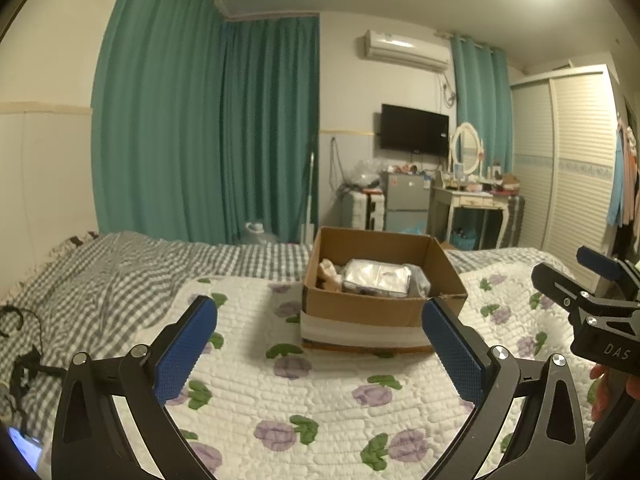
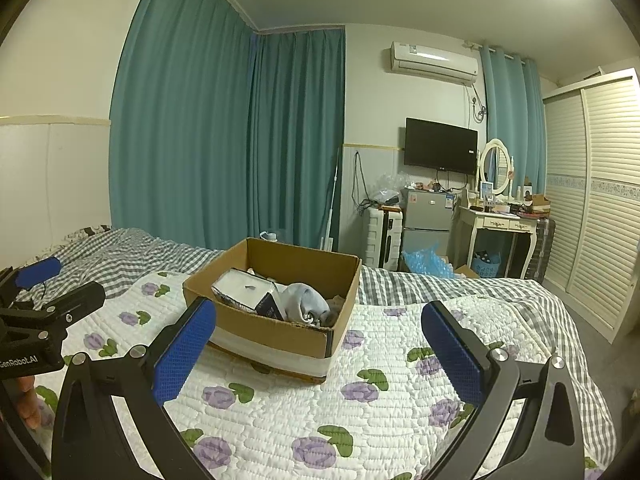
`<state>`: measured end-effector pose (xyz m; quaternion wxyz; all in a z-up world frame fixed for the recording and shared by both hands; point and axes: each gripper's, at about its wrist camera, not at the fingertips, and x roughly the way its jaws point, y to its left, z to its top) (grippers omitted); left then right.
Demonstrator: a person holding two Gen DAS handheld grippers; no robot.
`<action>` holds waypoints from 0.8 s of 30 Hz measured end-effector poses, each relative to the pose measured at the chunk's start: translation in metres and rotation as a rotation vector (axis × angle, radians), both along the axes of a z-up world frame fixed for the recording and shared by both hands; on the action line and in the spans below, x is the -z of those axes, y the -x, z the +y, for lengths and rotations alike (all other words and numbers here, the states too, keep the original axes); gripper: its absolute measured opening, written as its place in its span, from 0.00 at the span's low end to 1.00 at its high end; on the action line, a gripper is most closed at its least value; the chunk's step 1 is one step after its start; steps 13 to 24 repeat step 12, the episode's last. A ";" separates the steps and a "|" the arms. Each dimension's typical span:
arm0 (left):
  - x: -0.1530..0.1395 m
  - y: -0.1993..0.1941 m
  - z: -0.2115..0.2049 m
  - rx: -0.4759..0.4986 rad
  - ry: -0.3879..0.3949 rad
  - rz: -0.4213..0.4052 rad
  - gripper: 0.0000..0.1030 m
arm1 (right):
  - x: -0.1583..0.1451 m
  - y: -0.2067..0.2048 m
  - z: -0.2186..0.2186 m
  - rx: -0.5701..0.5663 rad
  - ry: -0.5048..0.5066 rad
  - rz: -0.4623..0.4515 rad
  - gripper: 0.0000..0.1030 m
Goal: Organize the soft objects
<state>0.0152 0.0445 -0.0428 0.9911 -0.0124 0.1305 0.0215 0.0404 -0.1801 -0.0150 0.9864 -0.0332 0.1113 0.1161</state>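
Note:
An open cardboard box (image 1: 362,306) stands on the bed's white quilt with purple flowers (image 1: 320,392). It also shows in the right wrist view (image 2: 280,330). Inside lie a plastic-wrapped white pack (image 1: 378,278) (image 2: 244,286), a light blue-grey soft cloth (image 2: 304,302) and a beige item (image 1: 330,274). My left gripper (image 1: 320,344) is open and empty, held above the quilt just short of the box. My right gripper (image 2: 318,344) is open and empty, to the right of the box's near corner. Each gripper shows at the edge of the other's view (image 1: 592,304) (image 2: 36,312).
A grey checked blanket (image 1: 100,280) covers the far and left part of the bed. Black straps (image 1: 24,360) lie at its left edge. Beyond the bed are teal curtains (image 2: 224,140), a small fridge (image 2: 426,216), a dressing table (image 2: 500,224) and a louvred wardrobe (image 2: 592,200).

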 end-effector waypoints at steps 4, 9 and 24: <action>0.000 0.000 0.000 0.001 0.001 0.001 1.00 | 0.000 -0.002 0.000 0.001 -0.004 0.007 1.00; 0.001 -0.001 0.001 0.000 0.000 0.004 1.00 | 0.001 -0.002 0.000 0.003 -0.009 0.011 1.00; 0.001 -0.001 0.001 0.003 0.000 0.006 1.00 | 0.001 -0.003 0.000 0.004 -0.011 0.013 1.00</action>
